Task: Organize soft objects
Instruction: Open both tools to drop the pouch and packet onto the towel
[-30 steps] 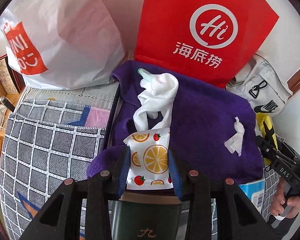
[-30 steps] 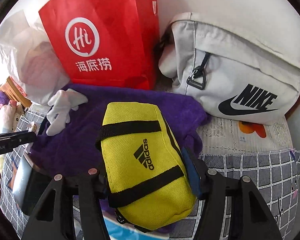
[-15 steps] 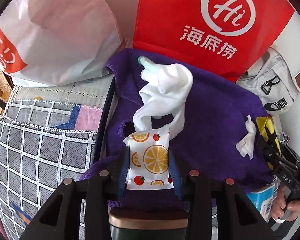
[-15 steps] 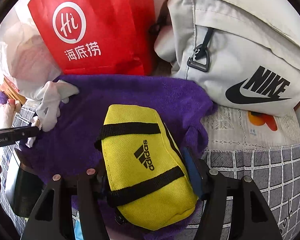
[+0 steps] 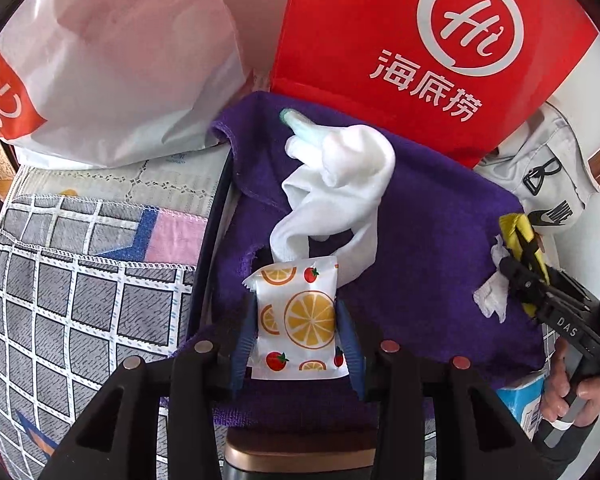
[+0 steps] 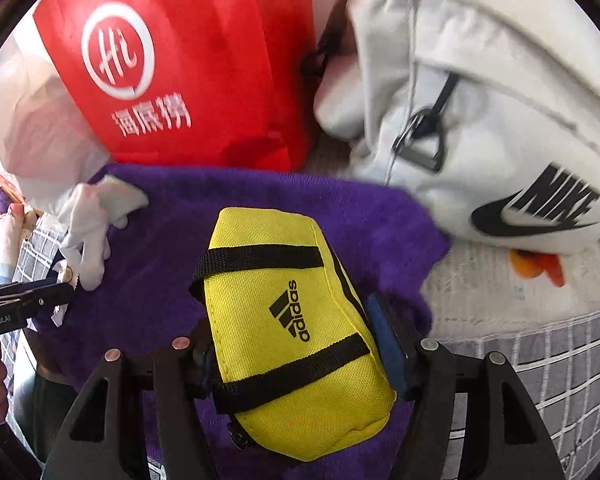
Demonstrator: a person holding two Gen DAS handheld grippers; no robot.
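Red bag [image 5: 420,48] nearer, behind towel [image 5: 420,240].

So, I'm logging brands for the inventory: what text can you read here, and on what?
"Hi" and "海底捞": red paper bag
"NIKE": pale grey bag
"adidas": yellow pouch
"DAS": right gripper, seen from the left wrist
"GenRobot.AI": left gripper, seen from the right wrist
White plastic bag: red label cut off, unreadable

A sock [image 5: 340,176] lies on a towel [image 5: 428,248]; behind the towel stand a paper bag [image 5: 420,40] and, to its right, a sling bag [image 6: 480,120].
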